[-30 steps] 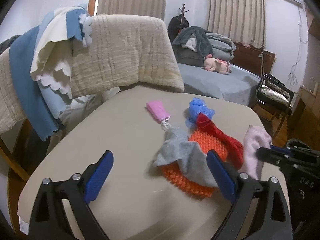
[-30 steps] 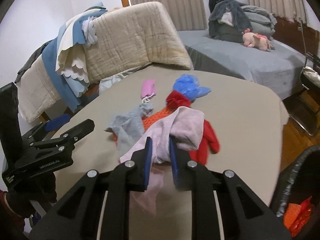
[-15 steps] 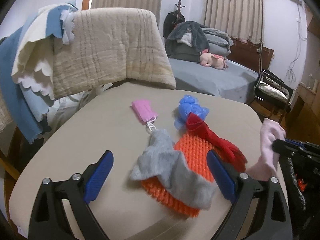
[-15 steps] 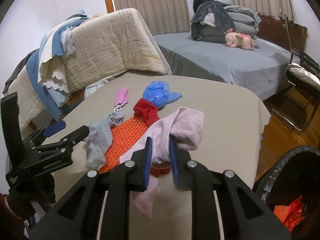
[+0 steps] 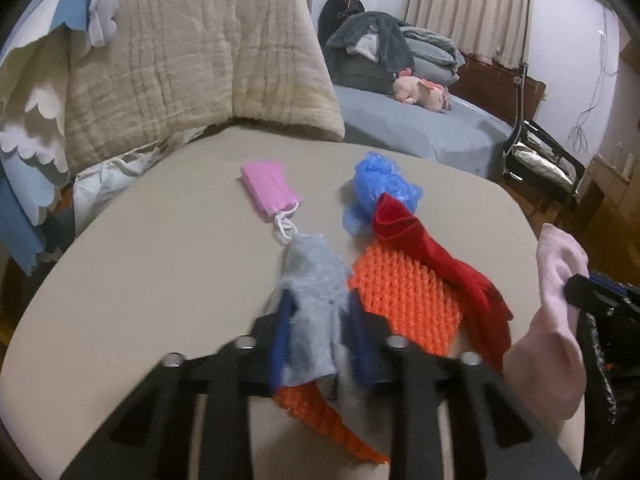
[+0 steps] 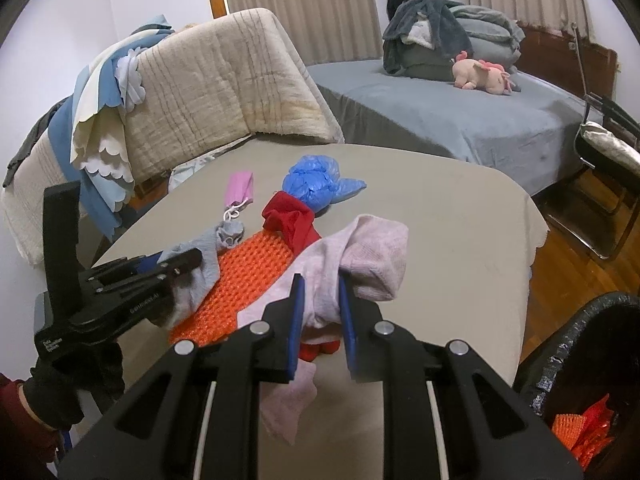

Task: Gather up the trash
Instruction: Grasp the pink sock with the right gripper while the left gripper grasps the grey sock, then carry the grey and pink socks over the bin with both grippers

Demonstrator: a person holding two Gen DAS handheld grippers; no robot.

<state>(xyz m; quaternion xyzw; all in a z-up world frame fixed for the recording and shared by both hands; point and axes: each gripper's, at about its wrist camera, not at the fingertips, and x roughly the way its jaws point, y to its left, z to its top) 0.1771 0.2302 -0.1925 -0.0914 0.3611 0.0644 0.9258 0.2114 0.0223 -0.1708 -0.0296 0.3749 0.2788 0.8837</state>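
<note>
At table centre, left gripper (image 5: 316,332) jaws just closing on limp grey sock (image 5: 314,280); right gripper (image 6: 320,312) clamps pink sock (image 6: 360,256), 3 o'clock; pinch bunched folds

Two close, downward wrist views, shared table (image 5: 168,264).

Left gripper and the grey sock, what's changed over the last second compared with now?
The left gripper has moved in over the grey sock and its jaws have just been closing; they now pinch the sock. The right gripper still clamps the pink sock. The orange mesh, red sock, blue bag and pink mask lie where they were.
</note>
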